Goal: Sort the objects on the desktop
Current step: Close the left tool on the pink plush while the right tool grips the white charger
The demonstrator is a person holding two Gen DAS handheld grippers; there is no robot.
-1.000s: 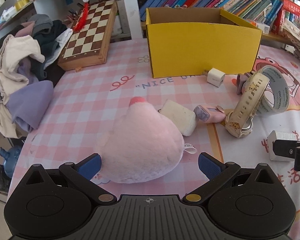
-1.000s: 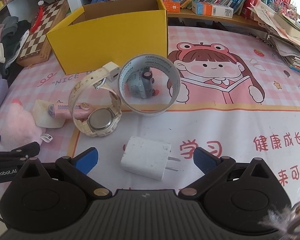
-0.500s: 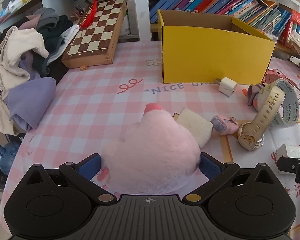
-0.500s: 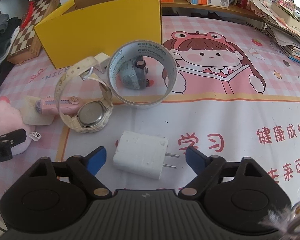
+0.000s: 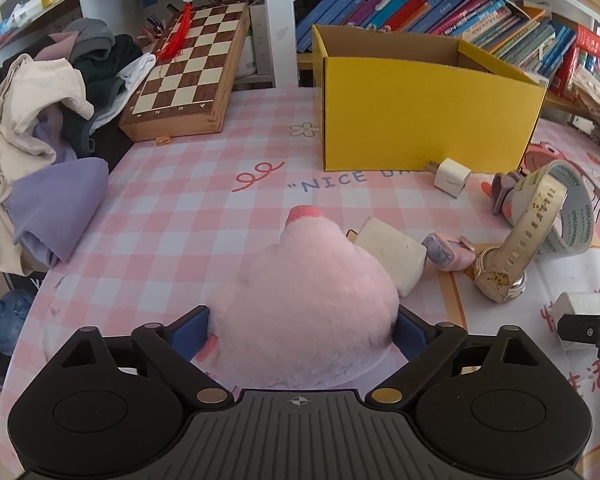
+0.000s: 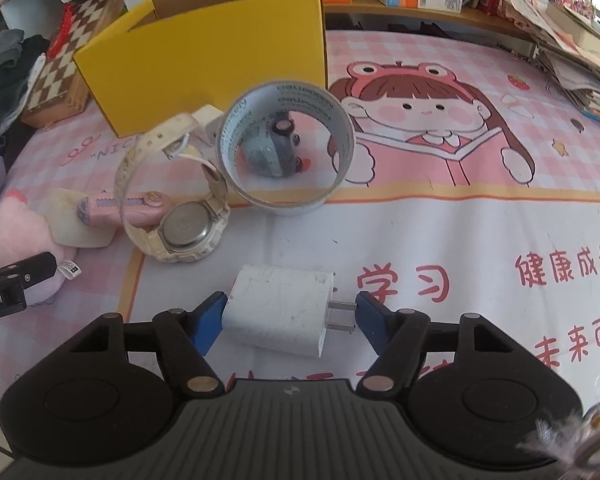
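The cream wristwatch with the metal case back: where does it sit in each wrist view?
Left wrist: cream wristwatch stands on edge at right, against the grey tape roll.
Right wrist: left of centre, case back up, beside that roll.
Shared landmark: yellow cardboard box behind.

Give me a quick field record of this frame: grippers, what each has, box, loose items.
left gripper: fingers closed against both sides of the pink plush toy
right gripper: shut lengthwise on the white charger, left pad on its body, right pad at the prong tips
yellow box: open top, behind the clutter; contents not visible
loose items: watch, tape roll standing on edge, toy car seen through the roll, small white plug by the box
table: pink cartoon cloth
side clutter: chessboard, clothes pile
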